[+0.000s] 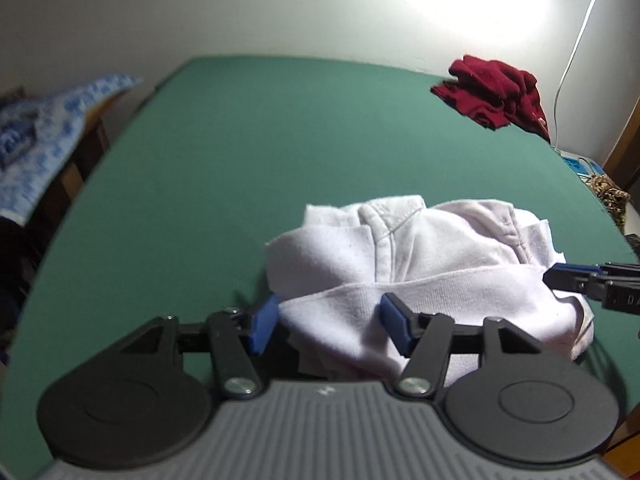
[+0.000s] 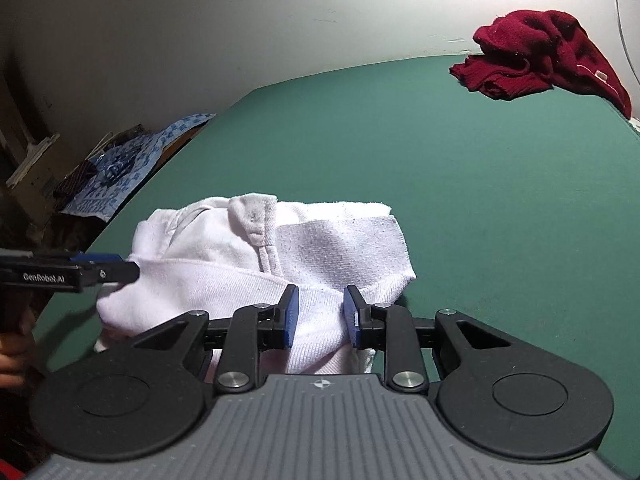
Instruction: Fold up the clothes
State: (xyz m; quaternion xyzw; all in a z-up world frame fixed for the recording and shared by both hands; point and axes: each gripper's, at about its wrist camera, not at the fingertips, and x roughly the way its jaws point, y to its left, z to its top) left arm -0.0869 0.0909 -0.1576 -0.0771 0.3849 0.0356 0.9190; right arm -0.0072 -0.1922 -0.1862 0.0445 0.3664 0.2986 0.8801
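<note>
Right wrist: right gripper point(image 2: 320, 316) pinching a ridge of the white garment point(image 2: 320, 248), pinning the fold on the green table point(image 2: 500, 200). Left gripper point(image 1: 326, 328) spread around the near hem, apparently letting go.

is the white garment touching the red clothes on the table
Apart. The right wrist view shows bare green table between the white garment and the red clothes.

shirt point(image 1: 420, 264) on table point(image 1: 240, 160), near | sweater point(image 1: 492, 94) far corner
</note>
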